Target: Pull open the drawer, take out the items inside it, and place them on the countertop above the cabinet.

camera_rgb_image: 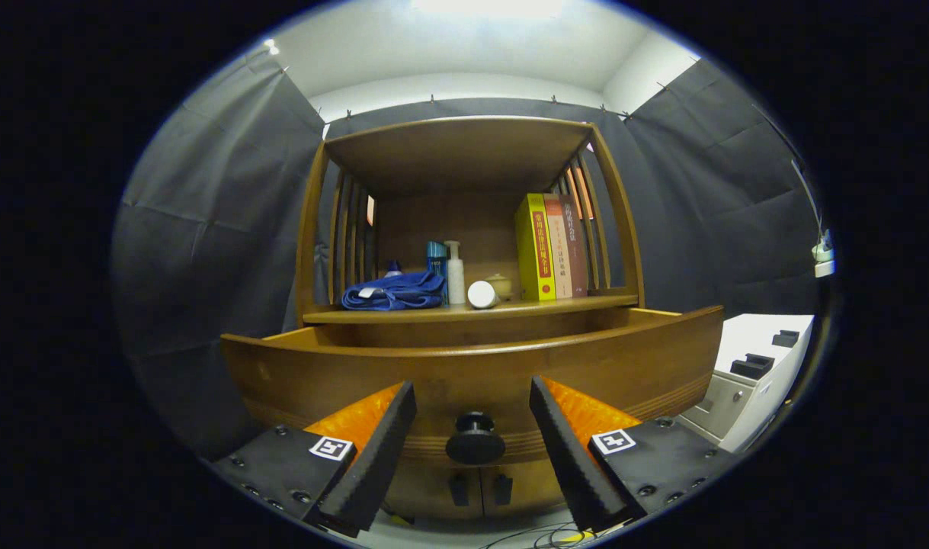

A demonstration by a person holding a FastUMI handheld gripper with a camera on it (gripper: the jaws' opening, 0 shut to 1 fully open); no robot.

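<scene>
Drawer [472, 366], mid-frame, already drawn out from the cabinet; its knob [475, 438] sits low centre between the fingers of my gripper [473, 427], which is spread wide and grasps nothing. Contents hidden behind the drawer front. Countertop [571, 305] above it holds a blue cloth [394, 292], bottles and books; I judge I should rise over the front edge and look in before reaching.

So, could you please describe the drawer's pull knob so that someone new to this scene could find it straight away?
Start at the wooden cabinet with books on its countertop. Below that, the drawer front stands pulled out. The knob sits at its lower middle, between the open gripper's fingers without touching either; it is round and dark, unlike the two small flat handles beneath.
</scene>
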